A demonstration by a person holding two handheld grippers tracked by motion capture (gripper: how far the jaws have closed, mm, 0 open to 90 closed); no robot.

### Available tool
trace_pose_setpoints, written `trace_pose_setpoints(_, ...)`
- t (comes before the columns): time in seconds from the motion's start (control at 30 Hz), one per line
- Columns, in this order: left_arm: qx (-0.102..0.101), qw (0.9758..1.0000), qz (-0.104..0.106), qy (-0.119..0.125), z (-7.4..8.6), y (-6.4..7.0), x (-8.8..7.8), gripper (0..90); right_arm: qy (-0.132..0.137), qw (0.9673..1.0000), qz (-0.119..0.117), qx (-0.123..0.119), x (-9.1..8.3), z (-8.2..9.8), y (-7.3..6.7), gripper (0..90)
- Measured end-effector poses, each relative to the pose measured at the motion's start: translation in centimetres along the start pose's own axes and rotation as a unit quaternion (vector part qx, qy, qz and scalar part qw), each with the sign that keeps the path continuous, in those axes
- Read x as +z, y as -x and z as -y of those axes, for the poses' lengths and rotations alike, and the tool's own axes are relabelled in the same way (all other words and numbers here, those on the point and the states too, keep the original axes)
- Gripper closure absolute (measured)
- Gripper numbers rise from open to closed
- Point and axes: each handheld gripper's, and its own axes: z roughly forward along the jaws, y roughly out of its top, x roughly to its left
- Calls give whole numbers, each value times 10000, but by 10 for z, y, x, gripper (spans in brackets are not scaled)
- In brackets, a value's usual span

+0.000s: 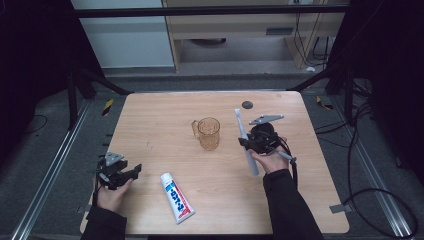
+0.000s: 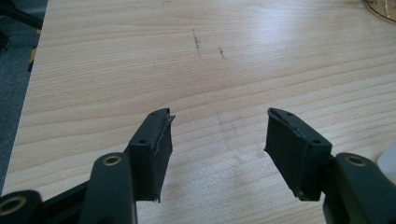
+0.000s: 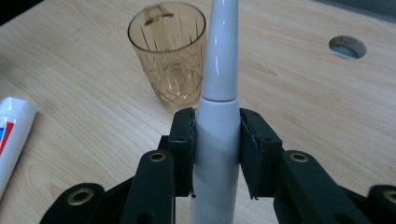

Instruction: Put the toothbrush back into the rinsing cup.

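Right of center, right gripper [image 1: 248,143] pinches toothbrush [image 1: 246,142], long axis upright; cup [image 1: 209,133] sits just left, nearest it.

The left hand-held gripper [image 1: 134,171] sits low at the near left of the desk [image 1: 150,115], held by the left hand [image 1: 112,196], its jaws standing apart with nothing between them and pointing to the right in the high view. The right hand-held gripper [image 3: 215,149] is raised above the right half of the desk in the right hand [image 1: 272,161], jaws closed, pads pressing both sides of a white toothbrush [image 3: 219,70]. Dark sleeves cover both forearms.
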Motion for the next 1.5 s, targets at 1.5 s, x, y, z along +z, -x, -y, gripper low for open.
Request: trace_pose_setpoints(1.5, -12, 10000, 1, 66, 0, 0, -1, 401, 2595, 9629, 458, 586, -13, -46, -21, 679)
